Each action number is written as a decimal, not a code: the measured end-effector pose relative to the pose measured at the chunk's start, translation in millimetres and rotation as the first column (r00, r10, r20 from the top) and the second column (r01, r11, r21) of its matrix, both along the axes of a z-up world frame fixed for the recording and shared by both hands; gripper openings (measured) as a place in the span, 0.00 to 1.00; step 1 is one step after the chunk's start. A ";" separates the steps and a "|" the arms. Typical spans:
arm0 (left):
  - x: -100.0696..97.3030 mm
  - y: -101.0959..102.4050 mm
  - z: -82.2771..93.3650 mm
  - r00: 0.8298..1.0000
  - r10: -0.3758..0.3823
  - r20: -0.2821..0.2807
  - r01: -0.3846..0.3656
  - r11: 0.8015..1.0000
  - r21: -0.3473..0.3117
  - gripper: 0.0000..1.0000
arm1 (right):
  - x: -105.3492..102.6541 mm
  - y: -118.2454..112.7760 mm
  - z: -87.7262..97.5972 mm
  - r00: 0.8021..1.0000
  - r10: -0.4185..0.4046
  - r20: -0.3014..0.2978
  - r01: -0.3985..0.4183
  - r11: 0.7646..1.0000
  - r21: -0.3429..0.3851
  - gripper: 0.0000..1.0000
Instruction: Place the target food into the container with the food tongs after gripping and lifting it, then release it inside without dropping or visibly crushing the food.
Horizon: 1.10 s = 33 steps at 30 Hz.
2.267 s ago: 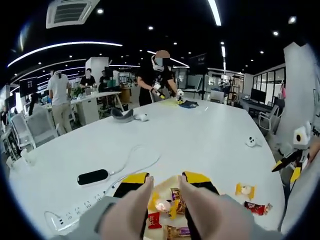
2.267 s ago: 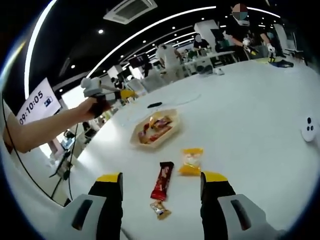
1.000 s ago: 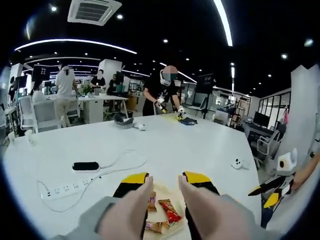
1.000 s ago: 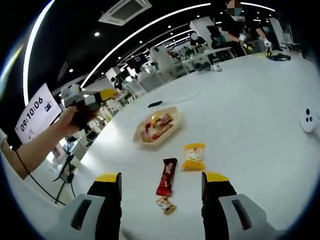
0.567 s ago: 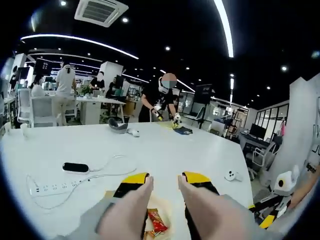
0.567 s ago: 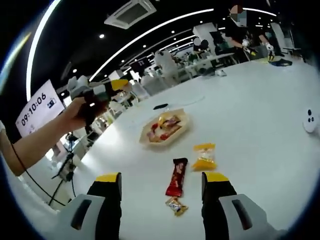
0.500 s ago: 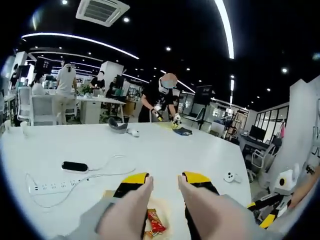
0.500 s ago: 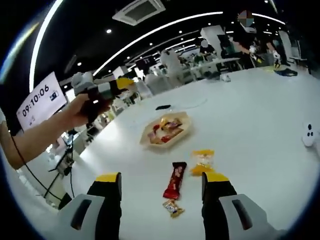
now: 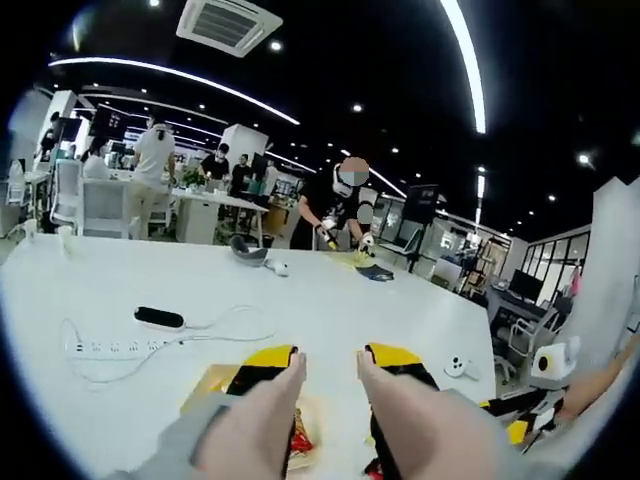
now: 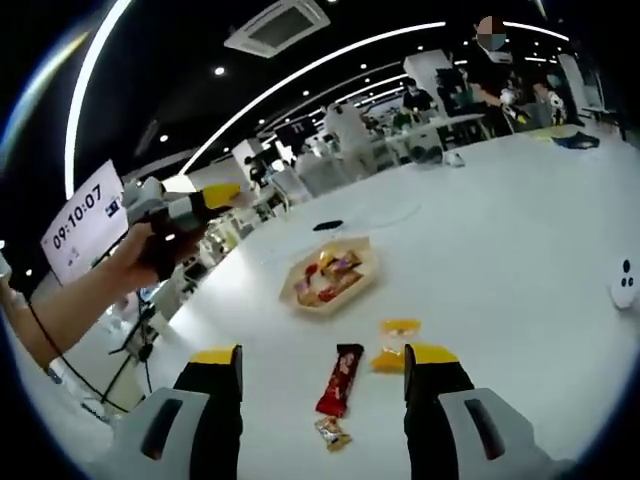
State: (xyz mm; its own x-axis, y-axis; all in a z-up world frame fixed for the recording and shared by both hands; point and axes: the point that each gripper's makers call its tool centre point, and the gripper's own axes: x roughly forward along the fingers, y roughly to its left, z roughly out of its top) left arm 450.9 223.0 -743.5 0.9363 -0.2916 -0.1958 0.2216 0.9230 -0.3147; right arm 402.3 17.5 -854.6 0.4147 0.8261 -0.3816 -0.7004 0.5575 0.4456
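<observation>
Both hand-held grippers, left [image 9: 330, 362] and right [image 10: 322, 365], stand with jaws apart, holding nothing. The left is raised higher than before, above the tray [image 10: 333, 274] of snacks. On the counter [image 10: 500, 220], the red bar [image 10: 339, 380] and yellow packet [image 10: 396, 344] lie unmoved.

One bench [image 10: 520, 230] carries one pale tray [image 10: 362, 278] holding several wrapped snacks, too small and crowded to count. Three loose wrapped snacks lie apart from the tray: one red bar [image 10: 341, 379], one yellow packet [image 10: 398, 342] and one small candy [image 10: 329, 432]. In the left gripper view there is one white power strip [image 9: 110, 346], one black oblong device [image 9: 159, 318], one white controller [image 9: 455, 368] and one dark headset [image 9: 247, 251]. Two grippers are present: the right gripper [image 10: 322, 400] and the left gripper [image 9: 325, 372].
</observation>
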 end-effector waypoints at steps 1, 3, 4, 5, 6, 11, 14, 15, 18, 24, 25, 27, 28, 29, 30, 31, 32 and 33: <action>-3.9 0.4 -0.3 1.000 0.009 -0.003 -0.009 1.000 0.002 0.26 | 0.7 1.1 0.7 1.000 0.001 -0.001 -0.001 1.000 0.003 0.66; -12.3 -0.5 -1.0 1.000 0.025 -0.007 -0.025 1.000 -0.004 0.26 | 1.9 4.4 4.3 1.000 0.007 0.001 -0.007 1.000 0.021 0.66; -15.7 -0.6 -2.8 0.999 0.037 -0.011 -0.037 0.999 -0.013 0.26 | 2.6 5.7 5.1 1.000 0.009 0.000 -0.009 1.000 0.022 0.66; -17.2 -0.8 -3.9 0.999 0.044 -0.016 -0.044 0.999 -0.015 0.26 | 2.9 7.2 7.4 1.000 0.011 0.002 -0.011 1.000 0.021 0.66; -19.5 -0.7 -5.1 0.998 0.056 -0.018 -0.055 0.998 0.010 0.26 | 1.1 9.6 11.9 0.999 0.032 0.028 -0.033 0.999 0.020 0.66; -28.3 -2.7 -9.6 0.996 0.090 -0.010 -0.090 0.996 -0.001 0.26 | -11.8 12.6 7.2 0.995 0.095 0.036 -0.094 0.995 -0.011 0.67; -31.6 -4.9 -19.2 0.995 0.100 -0.025 -0.100 0.995 0.015 0.26 | -8.9 11.8 5.3 0.994 0.104 0.041 -0.103 0.995 -0.017 0.67; -32.7 -5.9 -21.8 0.995 0.098 -0.025 -0.098 0.995 0.026 0.26 | -7.4 11.3 5.5 0.994 0.101 0.033 -0.101 0.995 -0.008 0.67; -35.6 -11.6 -25.3 0.995 0.097 -0.036 -0.096 0.995 0.019 0.26 | -5.4 8.0 6.0 0.995 0.094 0.034 -0.094 0.996 -0.004 0.67; -43.3 -22.9 -33.0 0.984 0.164 -0.073 -0.159 0.985 0.065 0.26 | -13.0 2.2 6.2 0.990 0.130 0.059 -0.128 0.991 -0.029 0.72; -43.6 -24.9 -32.6 0.982 0.173 -0.074 -0.170 0.984 0.050 0.26 | -15.6 1.5 4.6 0.989 0.138 0.059 -0.136 0.990 -0.033 0.72; -42.4 -28.2 -30.9 0.977 0.197 -0.079 -0.199 0.980 -0.016 0.26 | -20.0 -1.5 0.5 0.988 0.147 0.054 -0.146 0.989 -0.033 0.72; -42.3 -28.6 -30.5 0.976 0.202 -0.080 -0.205 0.978 -0.027 0.26 | -20.5 -2.2 0.2 0.988 0.147 0.053 -0.146 0.989 -0.031 0.72; -42.4 -29.1 -29.6 0.973 0.217 -0.081 -0.221 0.974 -0.047 0.26 | -20.1 -4.5 0.3 0.988 0.144 0.048 -0.143 0.989 -0.035 0.71; -42.8 -31.0 -29.5 0.971 0.224 -0.086 -0.228 0.972 -0.053 0.26 | -11.9 -9.8 8.3 0.979 0.147 0.138 -0.137 0.987 -0.082 0.71; -43.1 -33.0 -29.4 0.970 0.225 -0.091 -0.231 0.971 -0.058 0.26 | -8.2 -10.8 17.1 0.969 0.152 0.195 -0.137 0.986 -0.090 0.71; -43.9 -37.2 -30.2 0.968 0.225 -0.107 -0.231 0.972 -0.042 0.26 | -5.7 -11.6 30.9 0.961 0.143 0.236 -0.129 0.989 -0.074 0.71; -44.6 -39.6 -30.6 0.968 0.225 -0.112 -0.229 0.973 -0.024 0.26 | -6.0 -12.0 36.3 0.963 0.131 0.234 -0.124 0.991 -0.046 0.71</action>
